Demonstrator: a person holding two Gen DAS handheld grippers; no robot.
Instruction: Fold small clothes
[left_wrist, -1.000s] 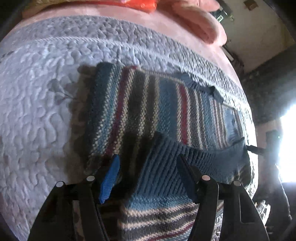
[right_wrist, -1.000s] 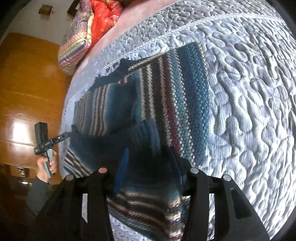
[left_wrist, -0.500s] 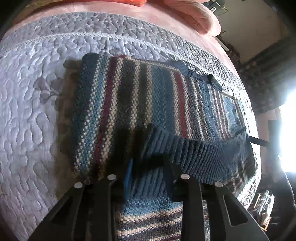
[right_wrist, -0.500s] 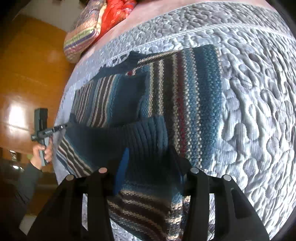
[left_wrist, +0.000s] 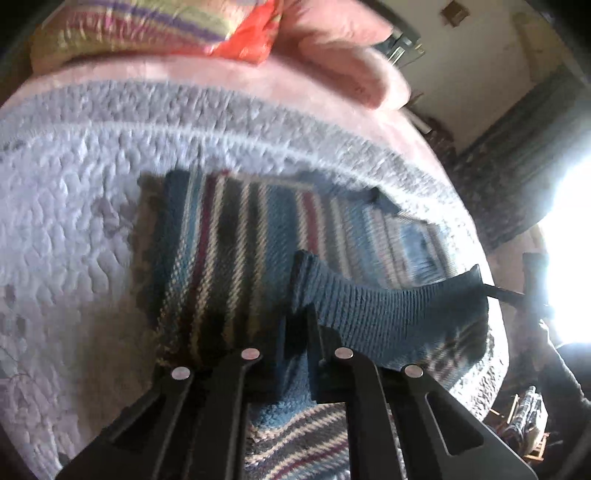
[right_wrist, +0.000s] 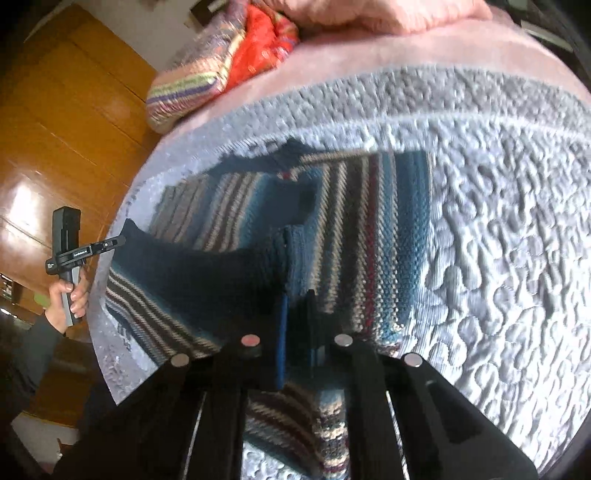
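Striped knit sweater (left_wrist: 236, 236) on quilted bedspread (left_wrist: 66, 206), ribbed hem (left_wrist: 369, 306) lifted, each hand-held gripper (left_wrist: 295, 332) (right_wrist: 295, 317) clamped on it

Both grippers are reaching forward, level with each other. The left gripper (left_wrist: 295, 332) and right gripper (right_wrist: 295, 325) are each pinching knit fabric.

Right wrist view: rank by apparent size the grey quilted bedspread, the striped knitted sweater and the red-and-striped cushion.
1. Grey quilted bedspread
2. Striped knitted sweater
3. Red-and-striped cushion, though it lies farthest from the camera, so its real size is unsure.
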